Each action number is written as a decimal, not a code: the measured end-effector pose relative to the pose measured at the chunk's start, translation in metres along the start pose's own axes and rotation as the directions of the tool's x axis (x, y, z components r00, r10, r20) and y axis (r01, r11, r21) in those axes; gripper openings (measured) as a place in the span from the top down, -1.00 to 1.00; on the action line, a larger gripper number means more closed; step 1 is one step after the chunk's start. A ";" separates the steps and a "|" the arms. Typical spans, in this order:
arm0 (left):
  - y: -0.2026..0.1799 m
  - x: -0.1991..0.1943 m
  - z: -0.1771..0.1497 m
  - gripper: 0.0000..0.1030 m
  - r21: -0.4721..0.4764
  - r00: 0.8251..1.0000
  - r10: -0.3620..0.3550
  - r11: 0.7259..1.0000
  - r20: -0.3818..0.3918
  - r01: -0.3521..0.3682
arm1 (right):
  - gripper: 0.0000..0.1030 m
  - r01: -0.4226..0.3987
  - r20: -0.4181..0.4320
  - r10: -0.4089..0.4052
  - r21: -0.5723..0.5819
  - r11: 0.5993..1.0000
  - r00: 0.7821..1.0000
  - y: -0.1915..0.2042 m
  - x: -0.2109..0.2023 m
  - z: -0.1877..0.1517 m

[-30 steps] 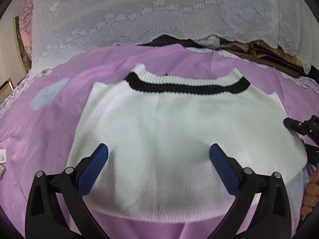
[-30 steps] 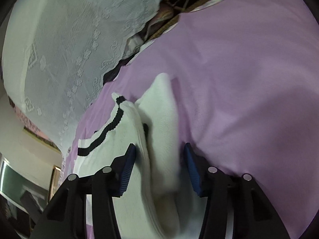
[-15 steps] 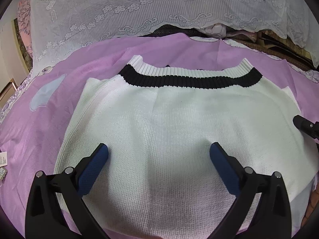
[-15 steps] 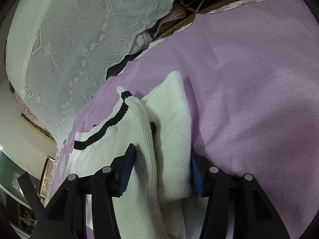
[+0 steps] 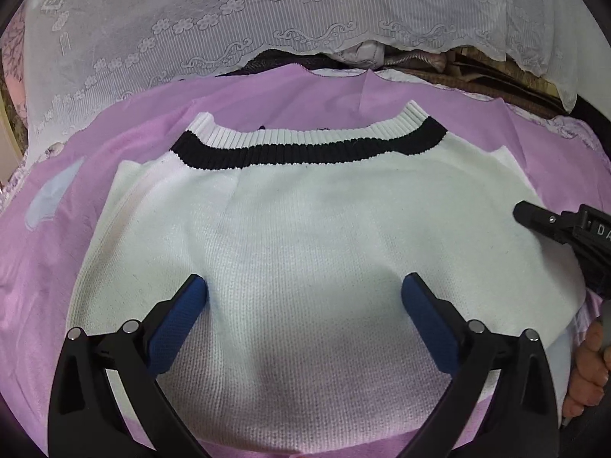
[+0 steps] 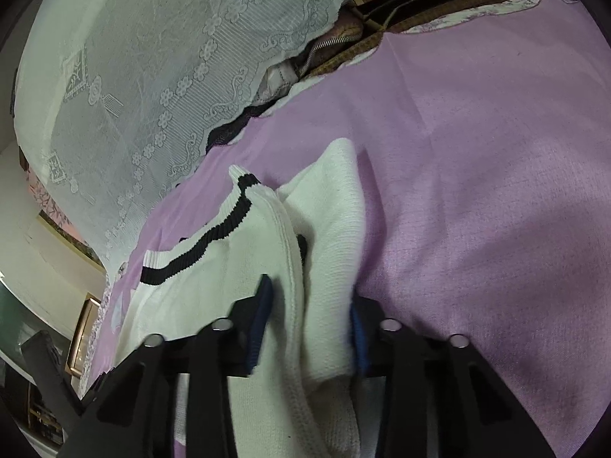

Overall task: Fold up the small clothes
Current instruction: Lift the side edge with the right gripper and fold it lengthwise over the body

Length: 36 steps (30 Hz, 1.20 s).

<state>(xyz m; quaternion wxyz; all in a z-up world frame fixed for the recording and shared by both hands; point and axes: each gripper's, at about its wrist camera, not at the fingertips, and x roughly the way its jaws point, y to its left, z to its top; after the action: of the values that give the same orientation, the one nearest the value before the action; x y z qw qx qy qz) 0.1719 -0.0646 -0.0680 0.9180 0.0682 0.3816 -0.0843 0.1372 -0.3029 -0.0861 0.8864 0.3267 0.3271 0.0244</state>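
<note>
In the left wrist view the left claw (image 5: 303,290) hangs spread wide and grasping nothing, low over the near half of the white sweater (image 5: 305,229); over the last second this claw has moved forward, so the black-banded collar (image 5: 309,149) now sits closer and the near hem has slipped partly under the frame; the sweater lies flat on the purple sheet (image 5: 68,229), and the right claw's black body (image 5: 565,229) has come in at the garment's right edge, which suggests a side fold is about to start; open sheet lies to the left and far side, while the lace cloth (image 5: 267,19) closes off the far end. In the right wrist view the right claw (image 6: 309,313) has narrowed around the bunched right edge and sleeve (image 6: 336,221) of the sweater, its blue pads (image 6: 259,316) pressing in on the knit, so it looks clenched on the sweater; the purple sheet to the right is bare and roomy, but the fold must travel left, across the sweater's body.
</note>
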 end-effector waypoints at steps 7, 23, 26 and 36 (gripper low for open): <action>0.007 -0.006 -0.002 -0.92 -0.019 0.999 -0.037 0.999 0.014 0.037 | 0.56 -0.010 0.017 0.010 -0.016 1.000 1.000 0.004 -0.003 -0.001; 0.102 -0.044 -0.012 -0.92 -0.017 0.990 0.138 0.990 -0.018 -0.138 | 0.59 -0.064 0.029 0.064 -0.006 0.998 0.998 0.003 -0.008 0.000; 0.134 -0.036 -0.032 -0.92 -0.062 0.989 0.134 0.989 -0.058 -0.138 | 0.59 -0.047 0.041 0.048 -0.030 0.998 0.998 0.010 -0.011 0.000; 0.130 -0.026 -0.038 -0.92 -0.048 0.992 0.107 0.993 -0.072 -0.110 | 0.59 0.061 0.048 -0.057 -0.083 0.995 0.997 0.034 -0.014 0.003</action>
<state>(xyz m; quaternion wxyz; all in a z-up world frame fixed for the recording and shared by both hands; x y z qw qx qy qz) 0.1541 0.0723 -0.0683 0.9089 0.0680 0.4108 -0.0219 0.1340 -0.2818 -0.0565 0.9070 0.2795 0.3149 0.0047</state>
